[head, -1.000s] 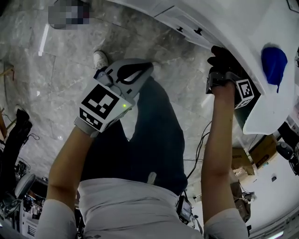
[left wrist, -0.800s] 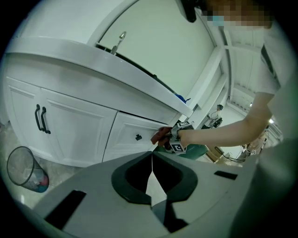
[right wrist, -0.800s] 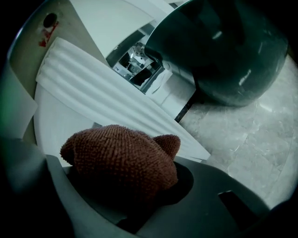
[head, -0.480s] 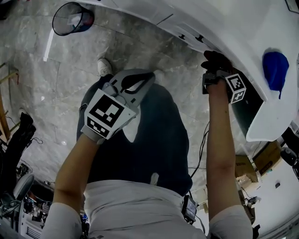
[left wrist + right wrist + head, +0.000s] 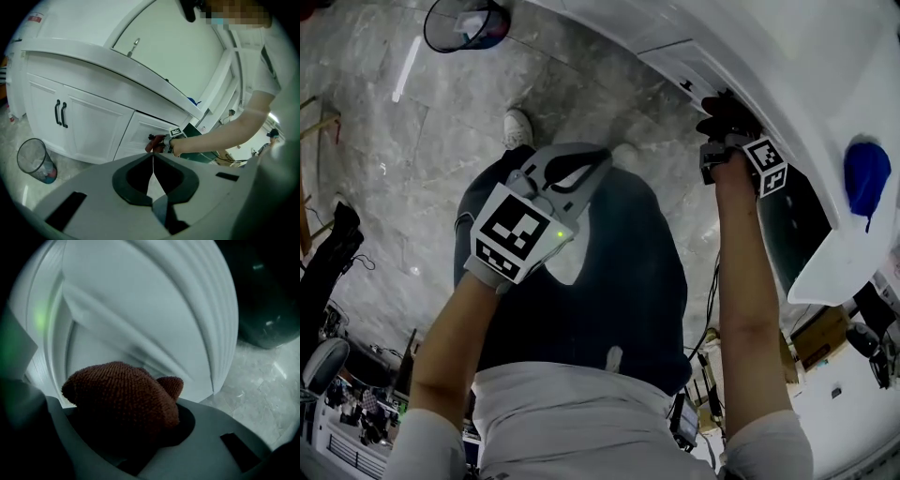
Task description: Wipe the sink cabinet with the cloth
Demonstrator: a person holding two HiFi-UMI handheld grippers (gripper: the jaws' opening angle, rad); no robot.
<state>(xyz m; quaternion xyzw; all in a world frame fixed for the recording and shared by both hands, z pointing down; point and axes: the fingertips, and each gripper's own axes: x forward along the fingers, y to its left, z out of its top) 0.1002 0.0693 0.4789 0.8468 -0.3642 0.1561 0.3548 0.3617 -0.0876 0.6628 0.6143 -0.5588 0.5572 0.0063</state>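
Observation:
The brown cloth (image 5: 123, 397) is bunched in my right gripper (image 5: 126, 414), which is shut on it. The cloth presses against a panelled door of the white sink cabinet (image 5: 140, 319). In the head view my right gripper (image 5: 722, 114) is up against the cabinet front (image 5: 661, 52), under the counter edge. The left gripper view shows the cloth (image 5: 154, 143) on a lower door of the cabinet (image 5: 93, 122). My left gripper (image 5: 592, 157) hangs over the person's legs, well away from the cabinet. Its jaws (image 5: 153, 161) are shut with nothing between them.
A wire waste bin (image 5: 35, 161) stands on the marble floor (image 5: 412, 141) left of the cabinet. A blue object (image 5: 867, 178) lies on the counter near the tap (image 5: 135, 46). Something dark green (image 5: 267, 310) sits right of the wiped door. Cables and boxes (image 5: 811, 333) lie beyond.
My right gripper has slid the cloth along the cabinet front, up and slightly left in the head view. The left gripper has hardly moved.

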